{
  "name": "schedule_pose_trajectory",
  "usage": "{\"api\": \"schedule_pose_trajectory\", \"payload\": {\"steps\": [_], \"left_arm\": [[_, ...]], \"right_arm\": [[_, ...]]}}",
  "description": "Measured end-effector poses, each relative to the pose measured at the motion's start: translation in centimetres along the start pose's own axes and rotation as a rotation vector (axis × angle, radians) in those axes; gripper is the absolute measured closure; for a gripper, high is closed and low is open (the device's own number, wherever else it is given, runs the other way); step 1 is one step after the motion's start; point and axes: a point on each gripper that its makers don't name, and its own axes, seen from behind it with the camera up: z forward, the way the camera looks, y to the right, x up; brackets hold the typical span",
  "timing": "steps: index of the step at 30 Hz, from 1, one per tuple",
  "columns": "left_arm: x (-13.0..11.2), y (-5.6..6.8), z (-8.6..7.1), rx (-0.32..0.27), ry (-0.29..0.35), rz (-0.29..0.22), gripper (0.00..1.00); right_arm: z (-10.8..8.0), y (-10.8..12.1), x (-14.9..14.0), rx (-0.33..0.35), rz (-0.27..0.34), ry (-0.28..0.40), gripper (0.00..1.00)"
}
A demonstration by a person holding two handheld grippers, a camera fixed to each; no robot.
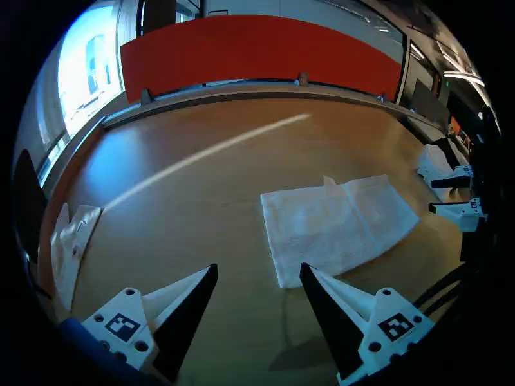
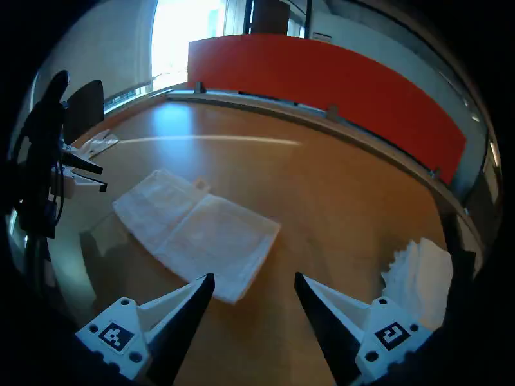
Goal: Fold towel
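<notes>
Wood table (image 1: 212, 186): towel (image 1: 335, 225) centre, cloth piles (image 2: 421, 273) aside; left gripper (image 1: 257, 266), right gripper (image 2: 254, 275) jaws apart.

An office-like room: a long wooden counter (image 1: 212, 193) backed by an orange divider panel (image 1: 257, 55), bright windows (image 2: 187, 38), ceiling strip lights (image 1: 460, 76).

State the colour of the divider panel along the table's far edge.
Plain orange-red; the panel shows best in the left gripper view.
</notes>
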Motion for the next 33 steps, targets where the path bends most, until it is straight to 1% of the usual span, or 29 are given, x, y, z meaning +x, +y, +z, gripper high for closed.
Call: {"api": "schedule_pose_trajectory", "payload": {"steps": [6,15,22,29,33], "left_arm": [[-0.3,-0.4,-0.7,0.017,0.007,-0.008,0.06],[-1.3,-2.0,-2.2,0.057,0.015,-0.041,0.06],[-2.1,-3.3,-3.7,0.095,0.023,-0.058,0.06],[-3.1,-3.9,-4.7,0.112,0.02,-0.081,0.06],[-3.4,-4.2,-5.2,0.121,0.019,-0.087,0.06]], "right_arm": [[0.2,-0.3,-0.1,0.019,-0.019,-0.004,0.04],[0.8,-0.9,0.0,0.066,-0.059,-0.006,0.04],[1.3,-1.4,-0.7,0.113,-0.104,-0.03,0.05],[1.5,-1.6,-1.4,0.148,-0.159,-0.056,0.05],[1.7,-1.4,-2.0,0.153,-0.183,-0.072,0.06]]}}
